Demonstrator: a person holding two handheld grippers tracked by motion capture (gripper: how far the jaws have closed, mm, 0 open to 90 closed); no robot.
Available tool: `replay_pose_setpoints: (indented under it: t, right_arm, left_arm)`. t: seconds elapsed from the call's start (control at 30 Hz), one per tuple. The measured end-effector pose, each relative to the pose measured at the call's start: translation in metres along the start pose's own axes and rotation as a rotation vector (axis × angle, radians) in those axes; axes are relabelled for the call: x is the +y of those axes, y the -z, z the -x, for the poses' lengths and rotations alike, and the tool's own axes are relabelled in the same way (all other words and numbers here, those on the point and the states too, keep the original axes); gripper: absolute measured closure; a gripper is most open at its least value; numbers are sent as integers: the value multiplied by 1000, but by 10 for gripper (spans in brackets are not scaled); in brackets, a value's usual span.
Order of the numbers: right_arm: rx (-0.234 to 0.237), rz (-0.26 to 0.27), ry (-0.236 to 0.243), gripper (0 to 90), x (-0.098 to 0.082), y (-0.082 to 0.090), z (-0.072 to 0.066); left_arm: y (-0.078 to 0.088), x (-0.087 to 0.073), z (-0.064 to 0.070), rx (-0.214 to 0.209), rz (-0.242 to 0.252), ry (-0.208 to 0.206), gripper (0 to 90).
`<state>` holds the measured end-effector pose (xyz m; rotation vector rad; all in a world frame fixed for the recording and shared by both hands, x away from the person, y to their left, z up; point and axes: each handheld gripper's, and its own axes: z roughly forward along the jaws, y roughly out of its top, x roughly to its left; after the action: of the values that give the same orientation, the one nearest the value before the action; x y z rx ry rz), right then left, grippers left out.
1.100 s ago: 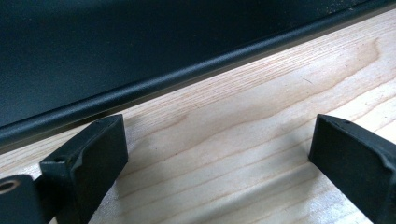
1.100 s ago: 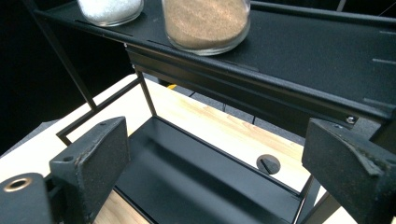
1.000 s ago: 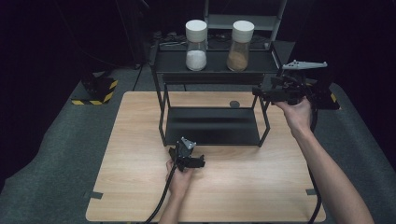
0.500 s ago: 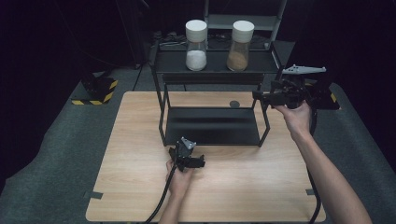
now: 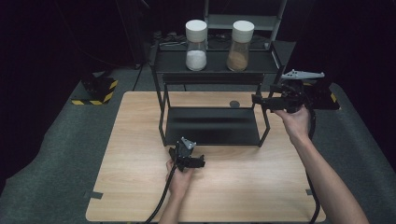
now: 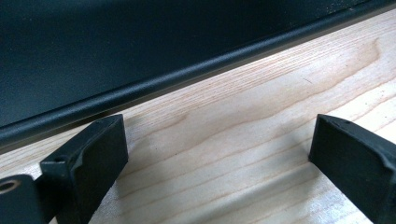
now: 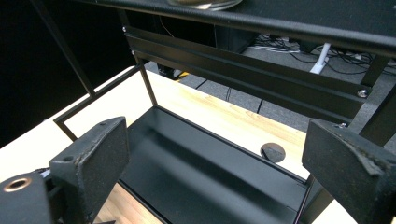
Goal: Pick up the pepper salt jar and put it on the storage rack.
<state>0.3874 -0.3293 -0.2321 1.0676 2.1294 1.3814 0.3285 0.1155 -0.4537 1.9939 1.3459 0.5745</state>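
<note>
The brown jar (image 5: 240,45) stands on the rack's top shelf (image 5: 215,65), above and a little beyond your right gripper (image 5: 261,101), and it looks like the thing you are lining up for, since that gripper is raised at the rack's right end and aimed in toward the frame. Nearest you, the left gripper (image 5: 198,163) lies low on the table (image 5: 140,186) with its jaws spread wide and nothing between them; only bare wood sits in the gap, with the rack's bottom tray edge (image 6: 140,88) just beyond the tips, so this hand seems parked out of the way. Your right jaws also stand wide apart and hold nothing. Between them you look down into the bottom tray (image 7: 205,177), with the table's round grommet (image 7: 273,152) toward the right jaw, and the shelf's underside passes above the tips. The jar's base (image 7: 205,3) just shows at the top, so the gripper sits too low for a grasp; I judge it must rise first. The white jar (image 5: 196,44) stands just beside the brown one, farther from your right jaws, so the wide opening suits a side approach without brushing it.
</note>
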Motion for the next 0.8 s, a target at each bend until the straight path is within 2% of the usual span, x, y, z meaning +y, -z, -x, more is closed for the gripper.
replay_pose_setpoints:
  t: [0.4, 0.8]
  right_arm:
    - [-8, -6, 24, 72, -10, -1, -5]
    - [-3, -10, 9, 72, -22, -3, -3]
  left_arm:
    - [0, 0, 0, 0, 0, 0, 44]
    - [0, 0, 0, 0, 0, 0, 44]
